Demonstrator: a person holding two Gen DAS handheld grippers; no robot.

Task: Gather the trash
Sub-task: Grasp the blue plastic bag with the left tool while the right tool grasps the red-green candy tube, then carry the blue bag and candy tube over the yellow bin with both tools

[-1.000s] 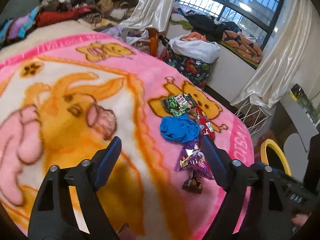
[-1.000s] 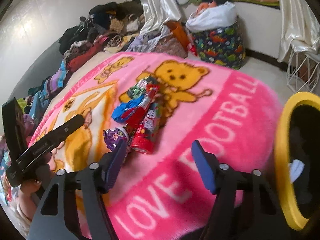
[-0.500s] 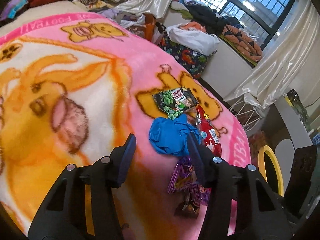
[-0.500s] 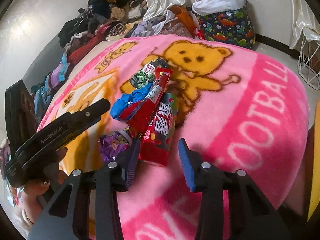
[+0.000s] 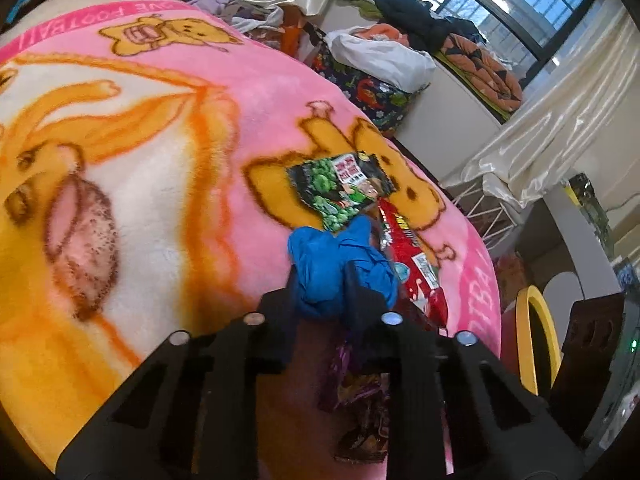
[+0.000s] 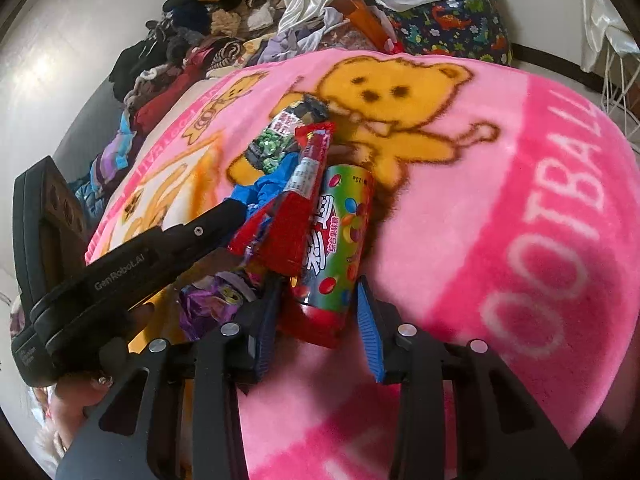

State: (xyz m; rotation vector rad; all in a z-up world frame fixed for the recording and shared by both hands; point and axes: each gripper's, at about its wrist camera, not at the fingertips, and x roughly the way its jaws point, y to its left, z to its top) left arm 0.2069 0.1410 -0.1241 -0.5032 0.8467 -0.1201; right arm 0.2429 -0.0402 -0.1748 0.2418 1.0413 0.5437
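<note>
A heap of trash lies on the pink bear blanket. My left gripper is shut on a crumpled blue plastic bag; it also shows in the right wrist view. Beyond the bag lie a green-black snack packet and a long red wrapper. A purple wrapper lies under my fingers. My right gripper has its jaws on both sides of a colourful candy tube with a red base, narrowly open. The red wrapper leans on the tube.
A yellow-rimmed bin stands past the bed's right edge. A pile of clothes fills the far side of the bed. A dinosaur-print bag and a white wire rack stand on the floor by the curtain.
Both grippers moved forward into the heap. The left jaws closed from wide open onto the blue bag. The right jaws narrowed around the candy tube.
</note>
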